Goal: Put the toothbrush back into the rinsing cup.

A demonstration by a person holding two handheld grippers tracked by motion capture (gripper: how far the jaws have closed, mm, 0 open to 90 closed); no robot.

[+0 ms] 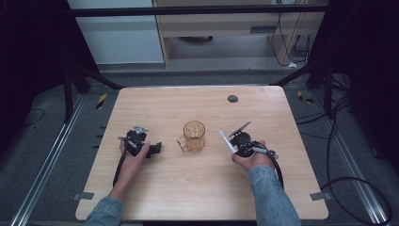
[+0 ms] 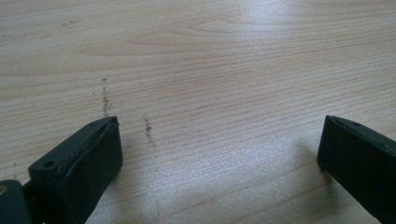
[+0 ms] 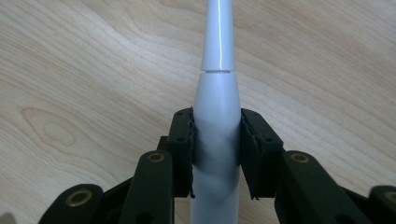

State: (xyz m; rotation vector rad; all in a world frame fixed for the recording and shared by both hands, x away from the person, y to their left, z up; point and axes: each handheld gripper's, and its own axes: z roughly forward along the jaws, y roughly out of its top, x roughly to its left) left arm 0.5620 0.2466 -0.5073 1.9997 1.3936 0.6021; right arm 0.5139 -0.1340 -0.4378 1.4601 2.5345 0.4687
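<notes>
Pale wood-grain counter (image 1: pixel 197 188), rounded corners, dark round grommet (image 1: pixel 232 98) near far edge; faint dark scuff marks (image 2: pixel 105 100) on grain. Grey carpet floor (image 1: pixel 42 141), cables (image 1: pixel 348 141), dark frame legs around. Amber glass mug (image 1: pixel 193 136) upright mid-counter, between grippers. Left gripper (image 1: pixel 155 149) jaws wide apart, nothing between. Right gripper (image 3: pixel 216 140) clamped on white electric toothbrush (image 3: pixel 217 93), right of mug

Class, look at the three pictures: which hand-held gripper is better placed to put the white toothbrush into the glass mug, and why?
The right hand-held gripper: it already clamps the white toothbrush, pointing towards the glass mug. The left hand-held gripper is open on bare table.
</notes>
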